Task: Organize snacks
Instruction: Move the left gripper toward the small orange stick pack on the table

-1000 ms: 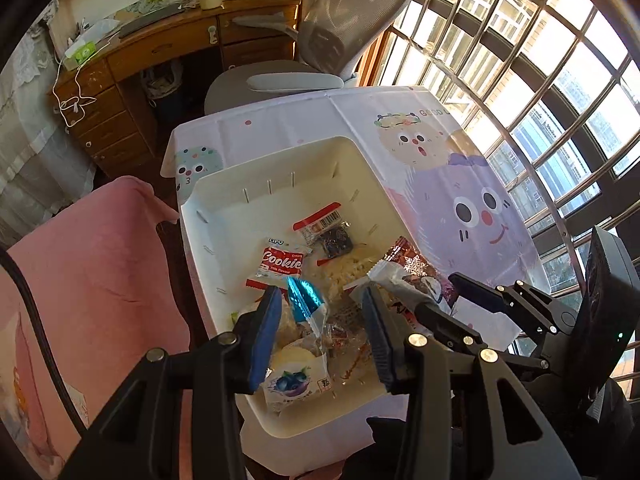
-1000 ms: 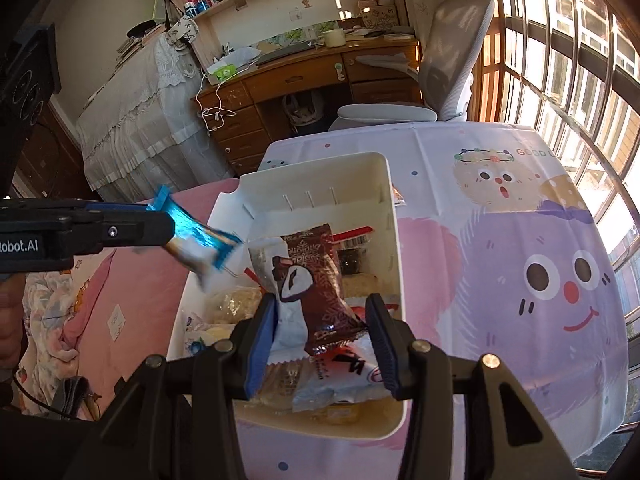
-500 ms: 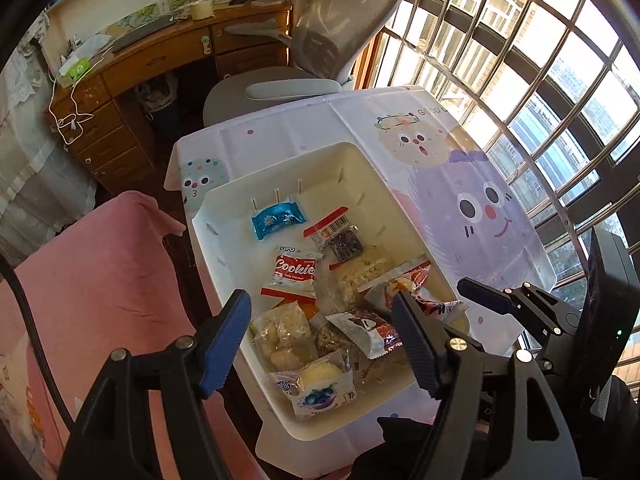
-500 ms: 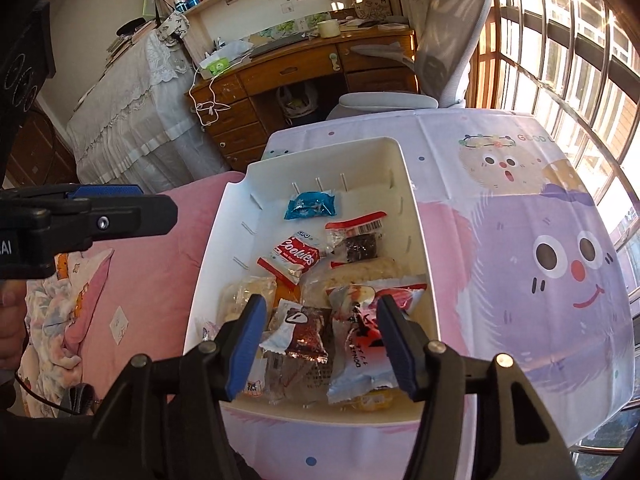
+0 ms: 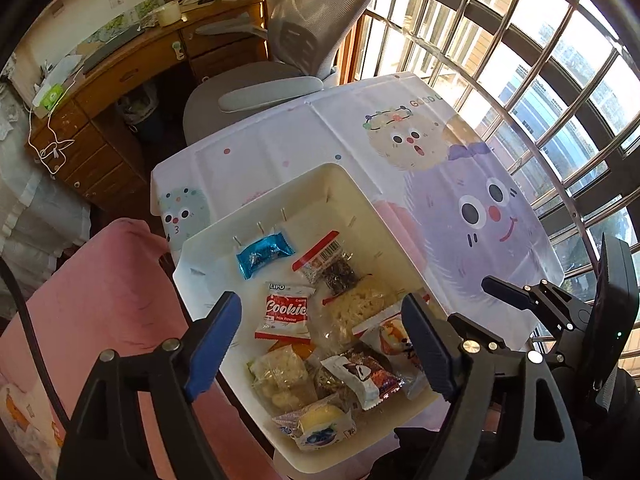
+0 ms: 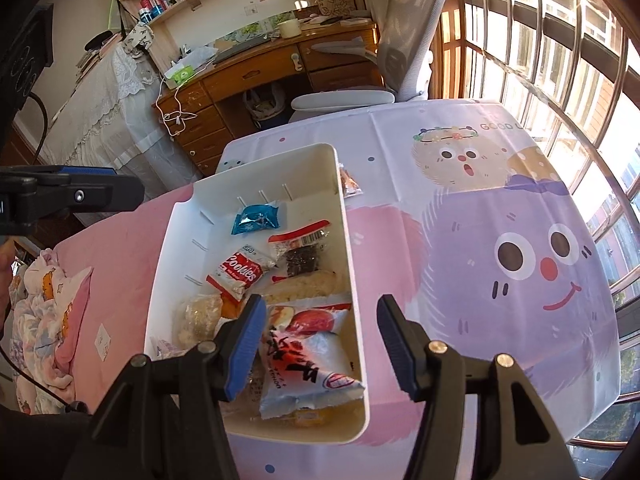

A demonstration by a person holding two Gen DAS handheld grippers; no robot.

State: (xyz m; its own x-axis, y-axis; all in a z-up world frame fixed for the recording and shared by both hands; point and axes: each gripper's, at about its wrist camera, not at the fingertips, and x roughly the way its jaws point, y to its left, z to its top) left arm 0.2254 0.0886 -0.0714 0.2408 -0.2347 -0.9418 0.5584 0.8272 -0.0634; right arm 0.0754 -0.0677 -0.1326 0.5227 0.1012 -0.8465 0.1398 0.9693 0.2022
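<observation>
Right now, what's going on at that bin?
A person is sorting snacks into the white bin on the cartoon tablecloth. Both tongs hang open and empty above it: the left tongs have just been opening, and the blue packet lies at the bin's far end. The right tongs are over the near end. One small packet lies outside, beside the bin's wall.

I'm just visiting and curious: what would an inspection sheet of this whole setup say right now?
Surface: cartoon tablecloth, sunlit.
Job's things: white bin holding blue packet, Cookies pack, other snacks.
Clutter: one small packet on the cloth just outside the bin.
Grippers: left gripper and right gripper open, jaws just opened wider, nothing gripped.
Cables: black cable at left.
Surroundings: wooden desk, grey chair, barred window.
</observation>
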